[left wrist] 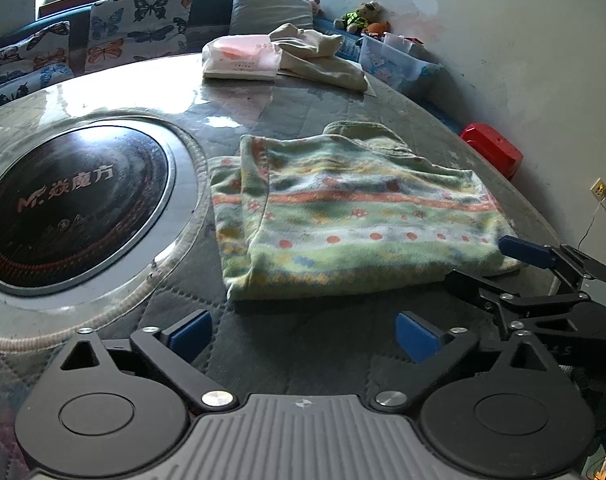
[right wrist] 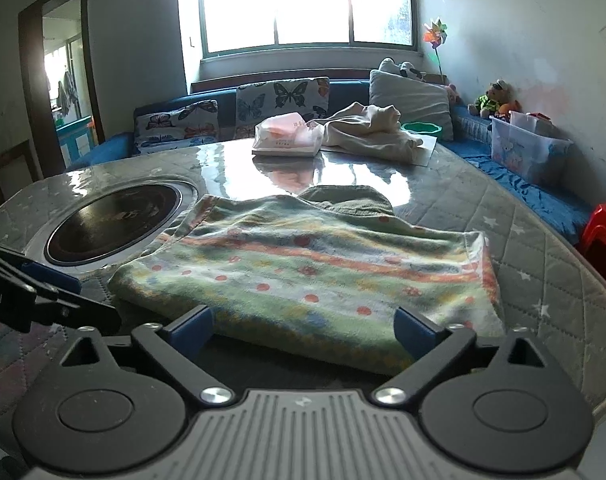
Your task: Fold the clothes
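**Two open grippers at the near edge of a folded fleece garment**

Both of my grippers are spread wide and grasp nothing. My left gripper (left wrist: 305,330) hovers low over the quilted table cover (left wrist: 311,344), its blue pads apart, short of the garment's near hem. My right gripper (right wrist: 305,326) sits with its blue fingertips (right wrist: 193,330) wide apart, just at the near edge of the cloth; whether they touch it I cannot tell. Each wrist view catches the other gripper at its side, jaws likewise parted.

Ahead lies the fleece garment (left wrist: 343,216), soft and fuzzy, pale green with orange stripes, dots and small flower bands. It is folded into a rough rectangle and lies flat on the table, a plain olive collar or hood (right wrist: 347,198) bunched at its far edge.

Left of it, set into the tabletop, is a round black induction hob (left wrist: 69,204) with a metal ring, under a glossy clear sheet. Farther off are a plastic tissue pack (right wrist: 287,136) and a crumpled cream cloth (right wrist: 371,130), touching. Behind stand butterfly-print cushions (right wrist: 283,100) on a blue bench.
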